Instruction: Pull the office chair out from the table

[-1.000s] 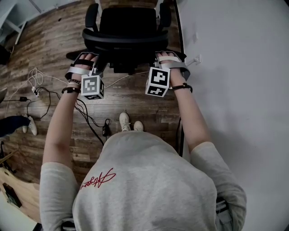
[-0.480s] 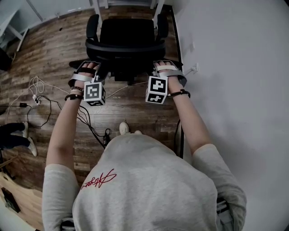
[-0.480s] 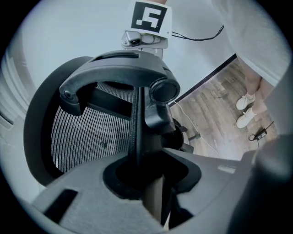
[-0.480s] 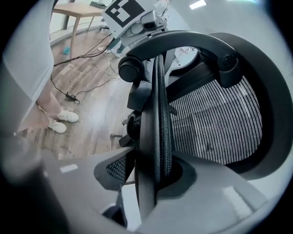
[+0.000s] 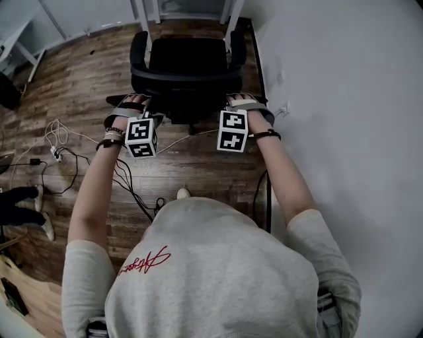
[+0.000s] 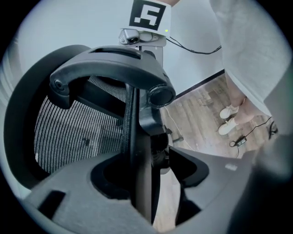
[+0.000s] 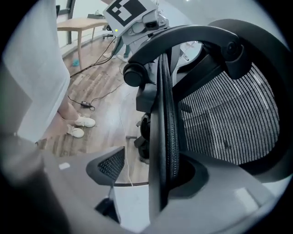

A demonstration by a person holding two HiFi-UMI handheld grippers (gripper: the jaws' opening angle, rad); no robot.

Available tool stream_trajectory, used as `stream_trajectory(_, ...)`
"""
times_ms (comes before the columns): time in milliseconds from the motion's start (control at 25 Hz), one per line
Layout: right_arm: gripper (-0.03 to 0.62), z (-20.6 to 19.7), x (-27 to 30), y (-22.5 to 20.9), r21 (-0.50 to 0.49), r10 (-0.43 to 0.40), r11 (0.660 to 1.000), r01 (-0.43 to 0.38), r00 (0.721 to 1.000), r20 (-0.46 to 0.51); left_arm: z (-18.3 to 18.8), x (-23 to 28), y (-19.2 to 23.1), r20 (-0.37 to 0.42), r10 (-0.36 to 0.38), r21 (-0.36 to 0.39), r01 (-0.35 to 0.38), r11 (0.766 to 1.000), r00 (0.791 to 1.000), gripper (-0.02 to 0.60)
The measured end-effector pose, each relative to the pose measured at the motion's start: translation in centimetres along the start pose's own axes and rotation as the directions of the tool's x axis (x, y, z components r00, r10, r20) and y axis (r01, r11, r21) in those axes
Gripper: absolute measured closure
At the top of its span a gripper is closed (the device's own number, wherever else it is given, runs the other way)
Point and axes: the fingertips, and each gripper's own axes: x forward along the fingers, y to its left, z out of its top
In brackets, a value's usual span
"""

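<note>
Seemingly done pulling, the left tool (image 6: 147, 183) and right tool (image 7: 155, 183) have just opened, jaws loosely astride the office chair (image 5: 187, 69) backrest.

Boxed in at right by the wall (image 5: 344, 99), tight beside the chair (image 5: 188, 66); barred ahead by white table legs (image 5: 142, 14). Open floor (image 5: 73, 79) at left, strung with loose cables (image 5: 59, 135). Chair-back rim (image 6: 137, 137) between the jaws of left gripper (image 6: 151, 169) and right gripper (image 7: 151, 169), both just spread wider, a clear gap beside it in each.
</note>
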Motion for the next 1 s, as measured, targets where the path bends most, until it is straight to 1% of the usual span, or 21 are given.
stream_trajectory(80,0.296,0.1,-0.1,0.1,0.008,0.011,1.0,-0.011,1.0,0.001,0.1,-0.3,0.1,0.005,-0.005,-0.019,0.005,1.0,1.0,0.307)
stream_trajectory(200,0.278,0.2,-0.2,0.1,0.005,0.008,1.0,-0.008,1.0,0.002,0.3,-1.3,1.2,0.033,0.029,-0.073,-0.026,0.997,0.999,0.307)
stream_trajectory(360,0.275,0.1,-0.4,0.1,0.023,0.0,1.0,0.0,1.0,-0.002,0.4,-2.0,1.4,0.042,0.056,-0.075,-0.052,0.996,0.998,0.301)
stream_trajectory(400,0.275,0.1,-0.6,-0.1,0.036,-0.007,0.999,0.007,1.0,-0.001,0.4,-2.0,1.3,0.043,0.061,-0.086,-0.057,0.995,0.997,0.299)
stream_trajectory(440,0.261,0.3,-0.9,-0.5,0.053,-0.019,0.998,0.019,1.0,0.005,0.3,-2.1,1.2,0.046,0.07,-0.104,-0.065,0.993,0.996,0.298)
stream_trajectory(480,0.223,0.7,-1.3,-1.1,0.07,-0.035,0.997,0.034,0.999,0.017,0.2,-2.3,1.3,0.052,0.082,-0.123,-0.075,0.99,0.995,0.298)
stream_trajectory(560,0.22,1.4,-2.1,-2.0,0.084,-0.062,0.995,0.059,0.997,0.036,0.4,-2.7,1.4,0.065,0.109,-0.15,-0.098,0.984,0.992,0.296)
stream_trajectory(680,0.218,1.7,-2.8,-2.2,0.073,-0.088,0.994,0.085,0.995,0.039,1.1,-3.5,1.9,0.084,0.159,-0.181,-0.141,0.973,0.984,0.296)
stream_trajectory(760,0.222,2.3,-3.1,-2.1,0.101,-0.106,0.99,0.098,0.992,0.069,1.0,-4.1,2.2,0.086,0.199,-0.22,-0.176,0.959,0.976,0.296)
stream_trajectory(920,0.243,3.5,-4.5,-3.0,0.198,-0.191,0.967,0.161,0.971,0.145,0.3,-5.3,2.4,0.097,0.274,-0.352,-0.225,0.909,0.957,0.296)
stream_trajectory(1000,0.249,3.6,-5.2,-3.4,0.255,-0.243,0.947,0.196,0.956,0.164,0.1,-5.7,2.4,0.101,0.301,-0.392,-0.24,0.888,0.948,0.298)
